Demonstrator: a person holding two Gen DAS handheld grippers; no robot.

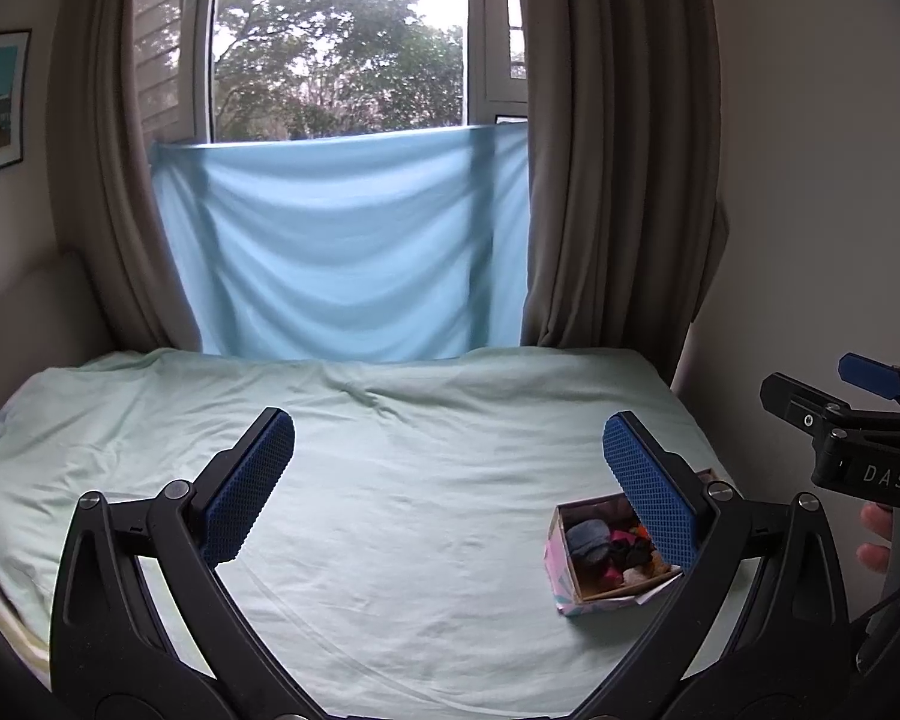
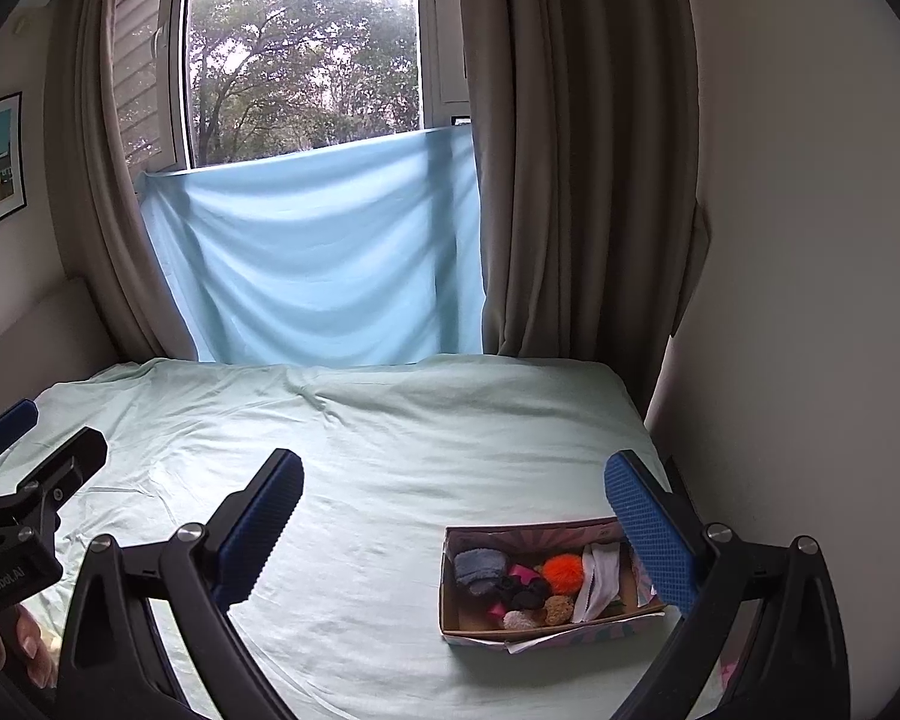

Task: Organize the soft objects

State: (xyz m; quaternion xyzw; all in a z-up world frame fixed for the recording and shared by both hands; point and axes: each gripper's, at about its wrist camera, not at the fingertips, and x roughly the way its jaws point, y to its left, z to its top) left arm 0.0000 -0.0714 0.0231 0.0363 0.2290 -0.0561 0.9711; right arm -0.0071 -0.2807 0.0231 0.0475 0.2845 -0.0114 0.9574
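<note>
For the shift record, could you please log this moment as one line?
left gripper: open, empty | right gripper: open, empty | box: on bed, holds soft items

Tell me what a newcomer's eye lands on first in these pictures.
The open cardboard box of small soft things, with an orange pompom among them, sits on the pale green bed sheet at the right. Behind the bed, a light blue cloth covers the lower window between brown curtains.

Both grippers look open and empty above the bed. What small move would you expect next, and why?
Probably the right gripper dips toward the box for the orange pom-pom: the soft items sit jumbled inside, the box lies nearest that gripper, and both grippers, including the left gripper, hold nothing.
</note>
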